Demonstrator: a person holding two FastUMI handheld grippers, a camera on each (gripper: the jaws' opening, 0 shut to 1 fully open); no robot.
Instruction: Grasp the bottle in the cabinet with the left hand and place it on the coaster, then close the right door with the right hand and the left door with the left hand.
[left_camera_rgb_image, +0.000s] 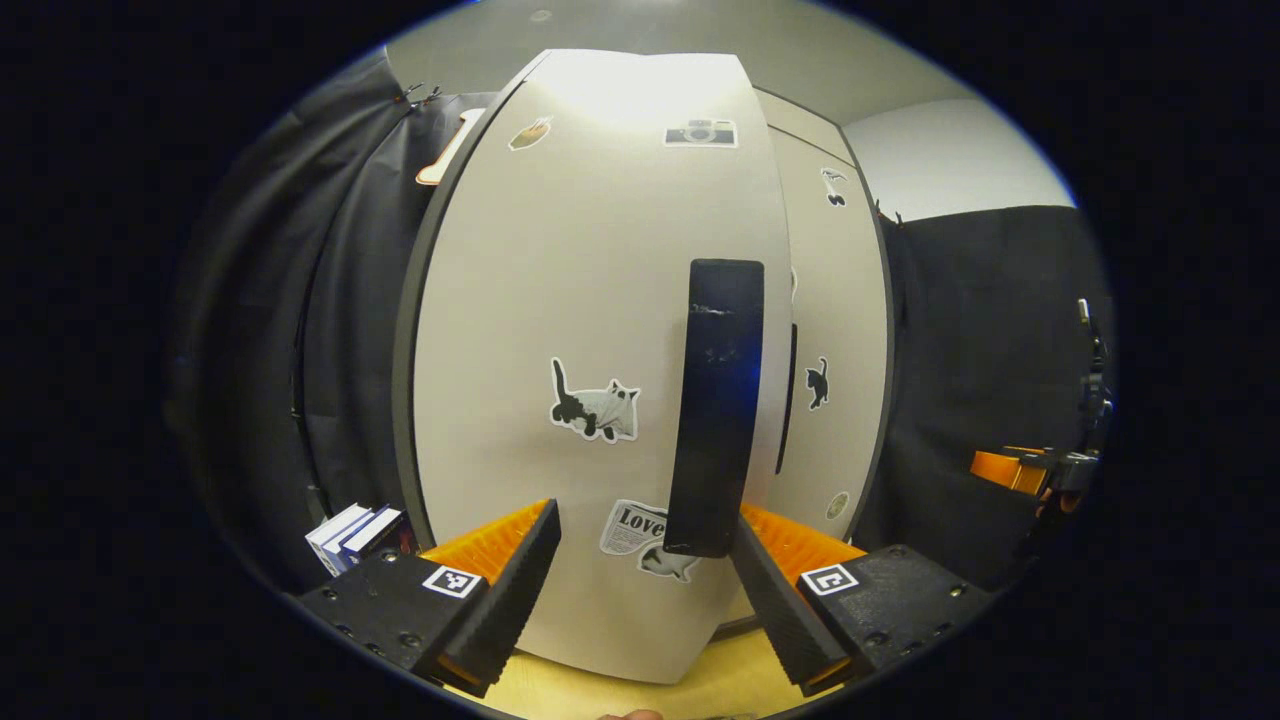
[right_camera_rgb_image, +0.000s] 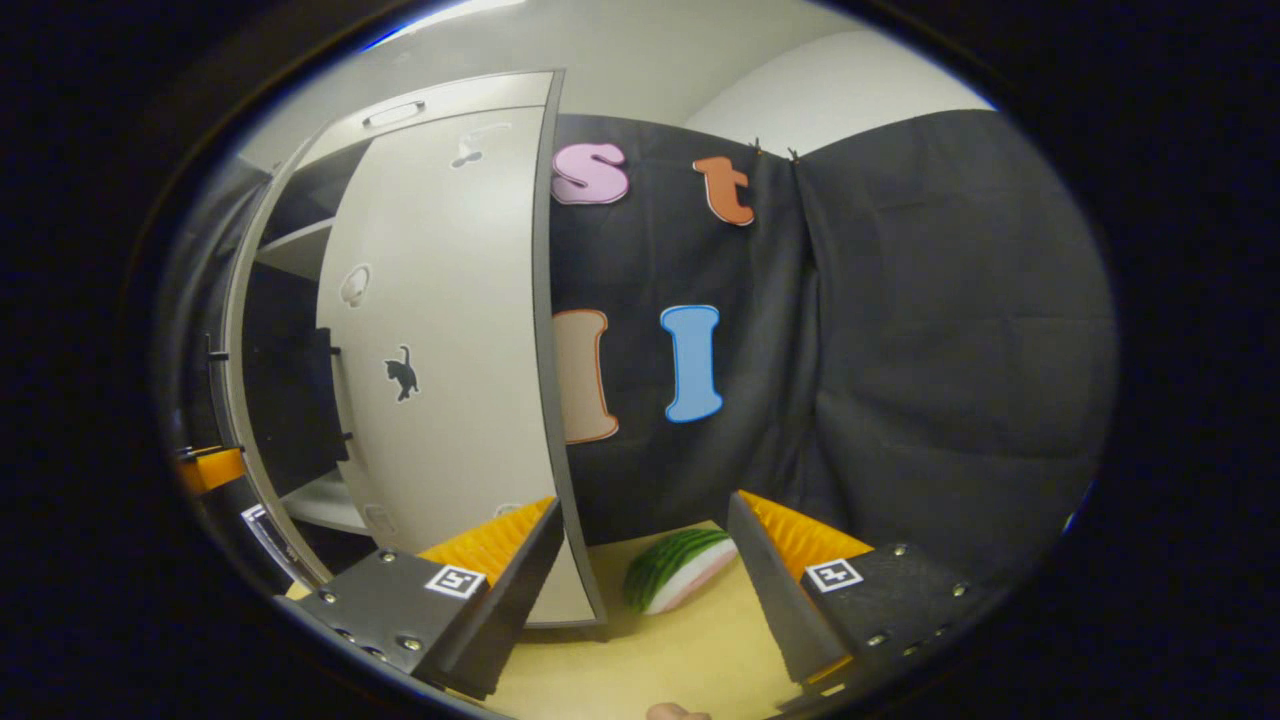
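Left claw (left_camera_rgb_image: 645, 560) — fingers wide, facing the left door (left_camera_rgb_image: 560, 330) near its dark handle (left_camera_rgb_image: 718, 410), placed to push it shut. Right claw (right_camera_rgb_image: 640, 570) — wide, holding nothing, beside the right door (right_camera_rgb_image: 450, 330). Bottle: whereabouts cannot be told.

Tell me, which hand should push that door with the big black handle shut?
Probably the left. The left gripper is open right in front of the left door, near its handle. The right gripper faces the right door's edge.

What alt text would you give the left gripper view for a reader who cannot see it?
The open left gripper faces the left cabinet door up close, its black vertical handle just above the gap between the fingers. Cat and camera stickers dot the pale door; books stand at lower left.
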